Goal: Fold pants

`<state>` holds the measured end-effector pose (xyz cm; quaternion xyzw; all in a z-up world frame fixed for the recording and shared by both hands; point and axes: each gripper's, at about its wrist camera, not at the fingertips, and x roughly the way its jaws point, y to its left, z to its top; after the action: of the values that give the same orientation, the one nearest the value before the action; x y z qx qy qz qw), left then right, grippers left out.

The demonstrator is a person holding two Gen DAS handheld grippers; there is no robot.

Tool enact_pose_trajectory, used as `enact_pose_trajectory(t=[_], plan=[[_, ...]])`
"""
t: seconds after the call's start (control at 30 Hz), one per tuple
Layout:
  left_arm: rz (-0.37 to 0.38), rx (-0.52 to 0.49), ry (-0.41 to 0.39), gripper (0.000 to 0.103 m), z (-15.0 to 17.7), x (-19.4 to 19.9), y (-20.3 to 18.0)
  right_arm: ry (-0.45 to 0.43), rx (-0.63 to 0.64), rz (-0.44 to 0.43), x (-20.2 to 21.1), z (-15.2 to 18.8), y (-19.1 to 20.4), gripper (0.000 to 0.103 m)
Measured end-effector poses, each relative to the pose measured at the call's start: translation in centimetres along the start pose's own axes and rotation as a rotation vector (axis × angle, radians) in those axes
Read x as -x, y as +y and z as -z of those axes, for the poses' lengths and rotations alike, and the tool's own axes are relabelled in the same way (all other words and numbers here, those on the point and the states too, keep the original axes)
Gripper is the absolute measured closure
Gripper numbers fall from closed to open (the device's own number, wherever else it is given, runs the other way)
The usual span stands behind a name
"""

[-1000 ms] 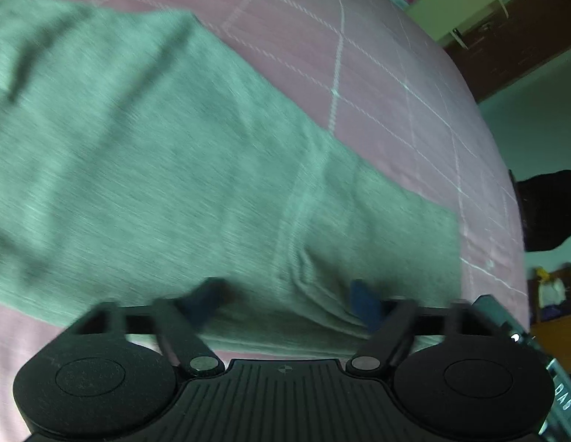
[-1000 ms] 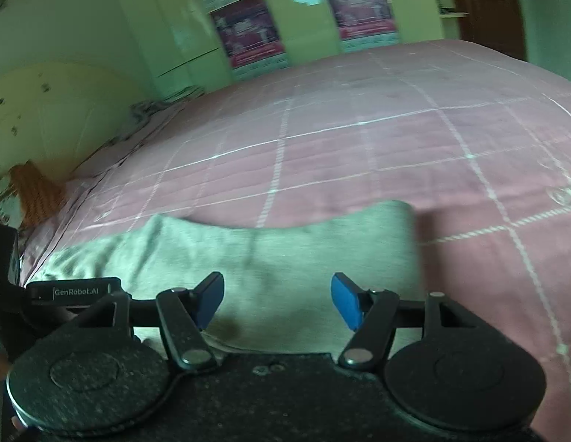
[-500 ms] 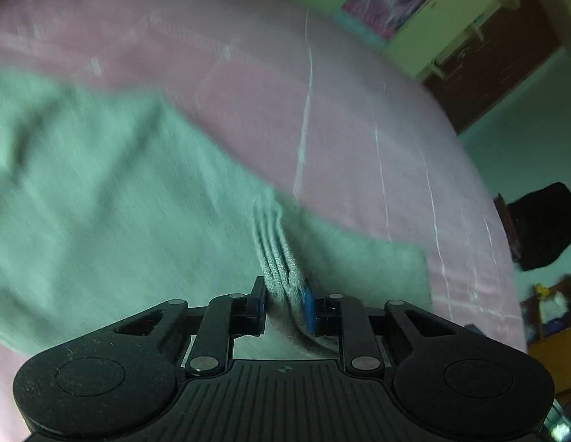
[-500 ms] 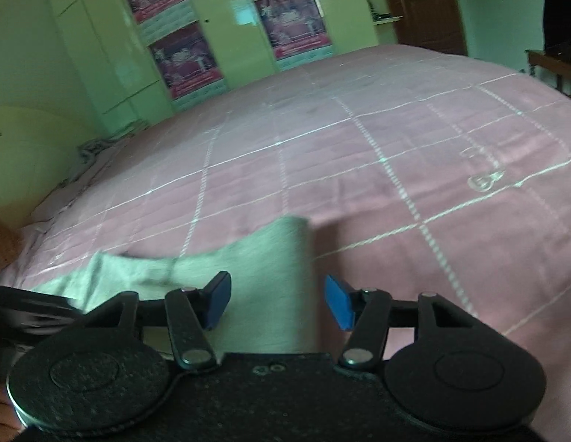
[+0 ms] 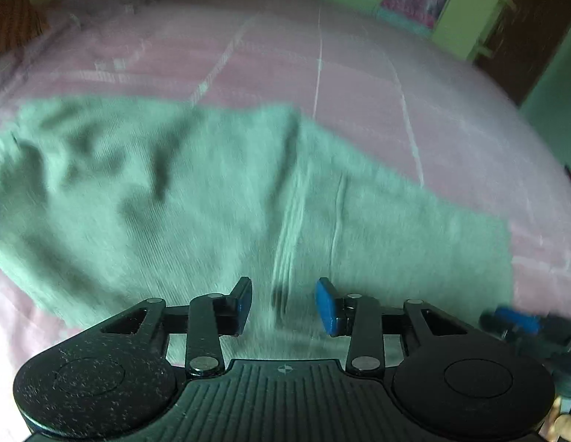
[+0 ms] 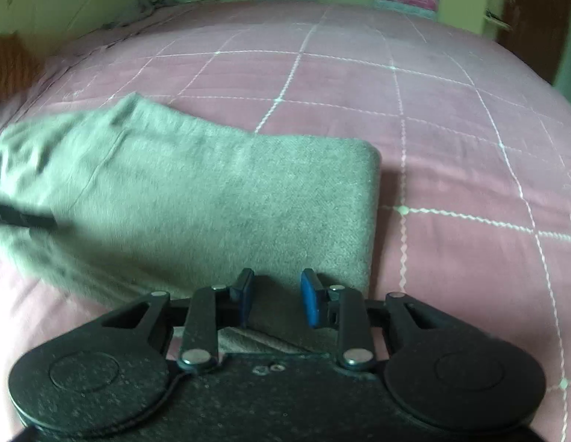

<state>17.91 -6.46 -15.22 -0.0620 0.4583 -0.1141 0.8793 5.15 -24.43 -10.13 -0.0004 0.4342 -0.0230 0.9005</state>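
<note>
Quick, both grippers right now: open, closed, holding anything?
Left gripper: open and opening, pads clear of the pants below.
Right gripper: open, closing over the pants' near edge, not gripping yet.

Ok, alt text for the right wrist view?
Grey-green knit pants lie folded on a pink quilted bedspread. The right hand-held gripper, blue pads apart and closing, straddles their near edge.

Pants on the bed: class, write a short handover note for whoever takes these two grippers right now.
Left gripper: jaws opening, fabric between them, not pinched.
Right gripper: jaws closing over the near edge by the folded end; pads not yet pressing.
Pants: grey-green, lying on the pink quilt, folded edge at the right, left part rumpled.
Done: one fold, it seems.
Left: grip, fold again, smooth flat.
</note>
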Motion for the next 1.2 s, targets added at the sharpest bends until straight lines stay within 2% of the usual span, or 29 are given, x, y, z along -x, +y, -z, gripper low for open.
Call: enact_pose_trajectory(t=[0.07, 0.13, 0.27, 0.33, 0.4, 0.43, 0.5, 0.57, 0.7, 0.73, 0.83, 0.9, 0.93, 1.03, 1.2], plan=[[0.013, -0.028, -0.011, 0.065, -1.1, 0.2, -0.6, 0.009, -0.004, -0.017, 0.6, -0.3, -0.4, 0.074], [0.014, -0.054, 0.001, 0.065, -2.0, -0.6, -2.0, -0.026, -0.015, -0.038, 1.3, -1.2, -0.7, 0.075], [0.015, -0.129, 0.03, 0.065, -3.3, -3.7, -6.1, -0.059, -0.012, -0.005, 0.3, -4.4, -0.3, 0.073], [-0.022, -0.179, 0.042, 0.064, -3.7, -5.6, -7.5, -0.065, -0.014, 0.014, -0.9, -6.2, 0.0, 0.071], [-0.085, -0.188, 0.078, 0.063, -3.4, -7.8, -7.5, -0.061, -0.025, 0.05, -2.5, -7.6, -0.3, 0.071], [-0.092, -0.203, 0.06, 0.063, -3.0, -8.1, -7.6, -0.042, -0.03, 0.068, -3.5, -7.9, -0.6, 0.071], [-0.12, -0.255, 0.036, 0.063, -2.4, -8.2, -8.3, 0.055, -0.024, 0.075, -6.2, -7.3, -1.3, 0.07], [-0.122, -0.249, 0.031, 0.063, -2.3, -8.2, -8.4, 0.034, -0.02, 0.071, -6.5, -6.7, -1.4, 0.07], [-0.099, -0.223, 0.033, 0.062, -1.7, -7.0, -7.8, 0.048, -0.019, 0.069, -6.0, -6.9, -1.3, 0.07], [-0.095, -0.229, 0.029, 0.062, -1.2, -6.7, -7.7, 0.042, -0.025, 0.07, -5.7, -6.9, -1.1, 0.067], [-0.084, -0.243, 0.017, 0.062, 0.5, -5.6, -7.2, 0.01, -0.004, 0.02, -4.1, -4.9, 0.6, 0.067], [-0.081, -0.243, 0.014, 0.062, 1.4, -5.2, -6.8, -0.027, 0.071, 0.055, -3.6, -2.9, 2.0, 0.067], [-0.081, -0.239, 0.013, 0.062, 1.9, -4.9, -6.6, -0.03, 0.067, 0.057, -3.5, -2.8, 2.2, 0.067], [-0.085, -0.231, 0.009, 0.062, 2.9, -4.2, -6.3, -0.013, 0.025, 0.041, -2.9, -2.5, 2.1, 0.067], [-0.091, -0.22, 0.009, 0.062, 3.7, -3.3, -6.2, -0.008, 0.055, 0.053, -2.1, -1.1, 3.0, 0.067]])
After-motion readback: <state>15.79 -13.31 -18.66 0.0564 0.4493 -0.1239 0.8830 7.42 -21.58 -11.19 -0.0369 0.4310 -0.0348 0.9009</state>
